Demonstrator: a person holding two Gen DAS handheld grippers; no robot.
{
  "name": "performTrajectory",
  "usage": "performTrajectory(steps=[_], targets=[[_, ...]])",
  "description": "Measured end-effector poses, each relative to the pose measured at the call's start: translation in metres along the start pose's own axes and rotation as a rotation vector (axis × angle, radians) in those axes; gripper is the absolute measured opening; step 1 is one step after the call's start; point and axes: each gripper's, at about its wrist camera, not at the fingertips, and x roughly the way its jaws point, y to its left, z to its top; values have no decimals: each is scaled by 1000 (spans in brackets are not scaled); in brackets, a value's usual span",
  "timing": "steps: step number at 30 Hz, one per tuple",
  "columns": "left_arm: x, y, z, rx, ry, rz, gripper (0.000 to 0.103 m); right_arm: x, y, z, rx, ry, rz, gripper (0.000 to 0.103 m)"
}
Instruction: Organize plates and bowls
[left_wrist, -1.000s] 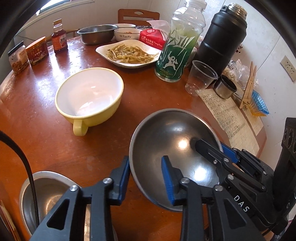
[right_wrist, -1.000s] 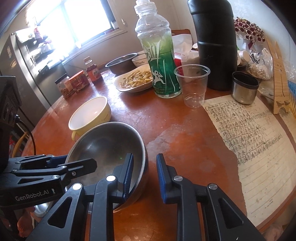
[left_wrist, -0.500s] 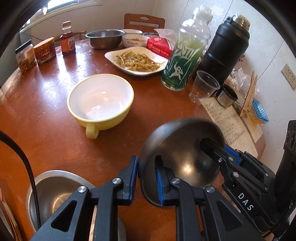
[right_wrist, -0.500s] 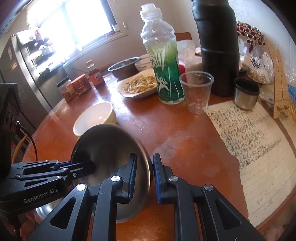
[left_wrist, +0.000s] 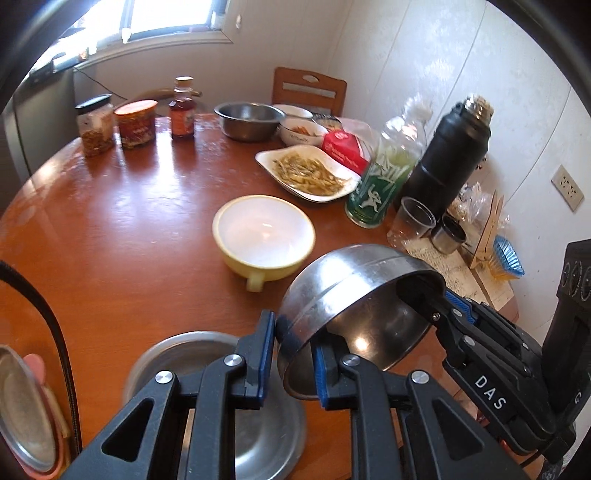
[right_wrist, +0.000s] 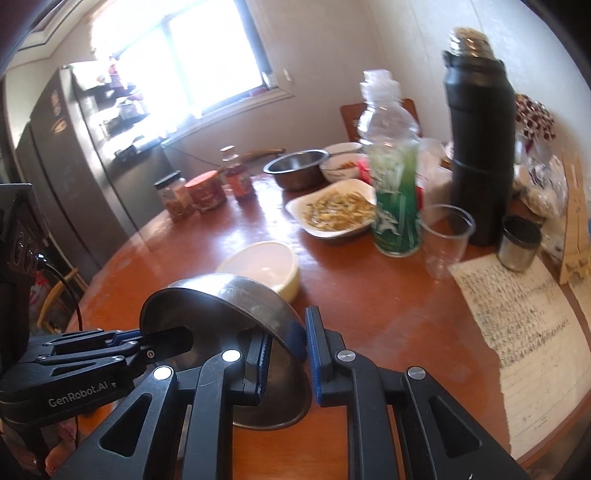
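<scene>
Both grippers hold one steel bowl (left_wrist: 354, 291) lifted off the table and tilted, its opening turned down toward me. My left gripper (left_wrist: 293, 362) is shut on its near rim. My right gripper (right_wrist: 286, 360) is shut on the opposite rim; the bowl shows in that view (right_wrist: 236, 299) too. A second steel bowl (left_wrist: 207, 354) sits on the table just below the left gripper. A yellow bowl with a handle (left_wrist: 264, 236) stands empty mid-table, also in the right wrist view (right_wrist: 264, 264).
A white dish of food (left_wrist: 308, 173), a green bottle (left_wrist: 384, 181), a black thermos (left_wrist: 450, 155), a plastic cup (left_wrist: 410, 221), a small steel cup (left_wrist: 448, 232) and a paper sheet (right_wrist: 528, 325) are at right. Jars (left_wrist: 114, 125) and another steel bowl (left_wrist: 247, 120) stand at the back.
Both grippers closed on the steel bowl's rims, then lifted it off the table and tipped it over. The bowl moved left, toward the second steel bowl.
</scene>
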Motion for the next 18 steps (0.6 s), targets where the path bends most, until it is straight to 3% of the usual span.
performTrajectory(steps=[18], targets=[[-74,67,-50,-80,-50,23,20,-14,97,-24,-128,28,85,18]])
